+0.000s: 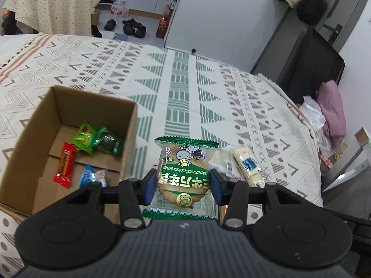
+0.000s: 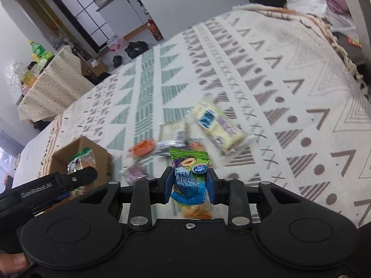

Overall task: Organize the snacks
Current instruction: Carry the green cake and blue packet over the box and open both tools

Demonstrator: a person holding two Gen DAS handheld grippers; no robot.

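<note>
My left gripper [image 1: 183, 181] is shut on a green-edged biscuit packet [image 1: 184, 173], held just right of an open cardboard box [image 1: 129, 125]. The box holds a red bar [image 1: 65, 164], green packets [image 1: 97, 140] and a blue packet [image 1: 89, 176]. My right gripper [image 2: 189, 185] is shut on a blue and green candy packet [image 2: 189, 176], above a loose pile of snacks on the bed. In the right wrist view the left gripper [image 2: 69, 180] with the biscuit packet [image 2: 81, 162] sits over the box [image 2: 102, 157].
On the patterned bedspread [image 2: 289, 92] lie a cream wafer bar [image 2: 218, 125], a white packet [image 2: 174, 132], an orange sweet [image 2: 142, 148] and a purple sweet [image 2: 135, 172]. The wafer bar also shows in the left wrist view [image 1: 249, 164]. Bed edge and pink bundle [image 1: 331, 111] at right.
</note>
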